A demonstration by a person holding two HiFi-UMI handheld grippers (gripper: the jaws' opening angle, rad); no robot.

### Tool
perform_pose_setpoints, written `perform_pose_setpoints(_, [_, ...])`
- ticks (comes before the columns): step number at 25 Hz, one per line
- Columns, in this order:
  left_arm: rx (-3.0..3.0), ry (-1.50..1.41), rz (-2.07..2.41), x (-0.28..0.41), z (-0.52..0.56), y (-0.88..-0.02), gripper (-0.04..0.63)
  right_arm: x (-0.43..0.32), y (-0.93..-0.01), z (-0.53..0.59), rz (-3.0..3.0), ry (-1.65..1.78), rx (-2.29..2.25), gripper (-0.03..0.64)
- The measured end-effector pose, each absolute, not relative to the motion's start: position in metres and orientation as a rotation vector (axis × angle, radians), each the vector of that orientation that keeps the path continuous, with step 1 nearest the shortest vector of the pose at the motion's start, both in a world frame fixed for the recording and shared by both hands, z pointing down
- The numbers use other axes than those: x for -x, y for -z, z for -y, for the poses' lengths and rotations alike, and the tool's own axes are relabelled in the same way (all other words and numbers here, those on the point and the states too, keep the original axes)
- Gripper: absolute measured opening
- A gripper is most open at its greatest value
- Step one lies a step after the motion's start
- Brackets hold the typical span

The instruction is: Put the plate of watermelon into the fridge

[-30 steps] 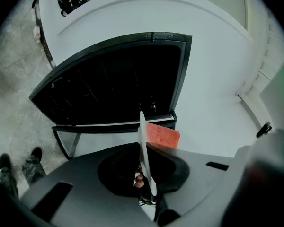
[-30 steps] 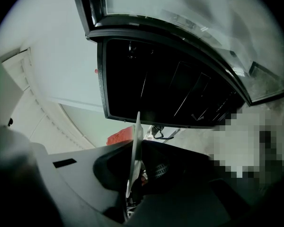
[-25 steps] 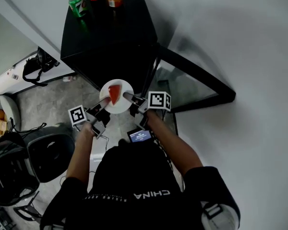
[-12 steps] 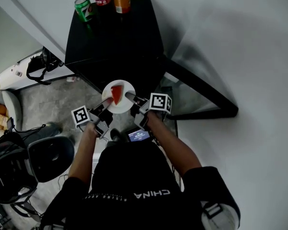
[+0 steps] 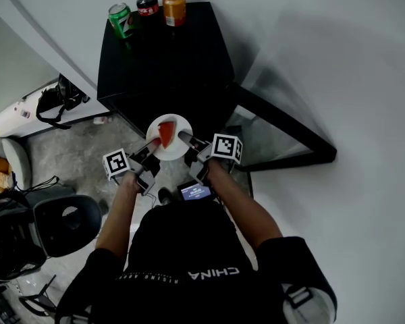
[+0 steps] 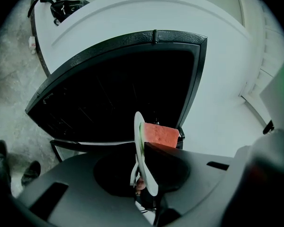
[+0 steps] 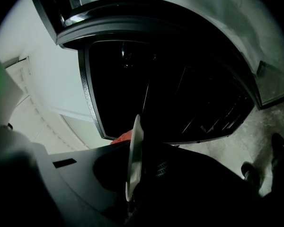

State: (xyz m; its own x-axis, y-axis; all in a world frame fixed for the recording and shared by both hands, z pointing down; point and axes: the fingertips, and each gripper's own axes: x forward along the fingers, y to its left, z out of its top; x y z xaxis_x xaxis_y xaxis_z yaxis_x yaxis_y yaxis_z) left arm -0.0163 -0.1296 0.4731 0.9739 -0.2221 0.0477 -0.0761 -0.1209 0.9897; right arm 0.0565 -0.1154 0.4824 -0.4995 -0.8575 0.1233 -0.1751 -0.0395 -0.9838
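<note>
Black shirt (image 5: pixel 189 245) is marked "CHINA"; white plate (image 5: pixel 179 125) with red watermelon wedge (image 5: pixel 165 133) is clamped between left gripper (image 5: pixel 152 144) and right gripper (image 5: pixel 183 138).

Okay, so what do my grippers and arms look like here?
The left gripper and right gripper are dark grey, each carrying a white cube printed with black square markers. A black short-sleeved shirt with white lettering is worn; the forearms are uncovered.

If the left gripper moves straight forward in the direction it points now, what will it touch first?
The left gripper, shut on the plate, points into the dark compartment of the open fridge. The way there looks free; what lies deeper inside is too dark to tell.
</note>
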Motion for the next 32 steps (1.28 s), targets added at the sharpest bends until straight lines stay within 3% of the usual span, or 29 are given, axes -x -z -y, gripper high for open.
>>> perform_pose_setpoints(11, [-1.698,0.137,0.243,0.024,0.141,-0.471,0.092,-0.054,-0.488,0.128,-1.6,1.577,1.041,0.032])
perform_pose_setpoints(19, [-1.674,0.169,0.319,0.021,0.15,-0.488,0.041,-0.065,-0.495,0.139,-1.639,1.527,1.108,0.032])
perform_pose_setpoints(32, [-1.602,0.345,0.411,0.01,0.189,-0.544,0.034,-0.078,-0.549,0.179,-1.616,1.539,1.274,0.032])
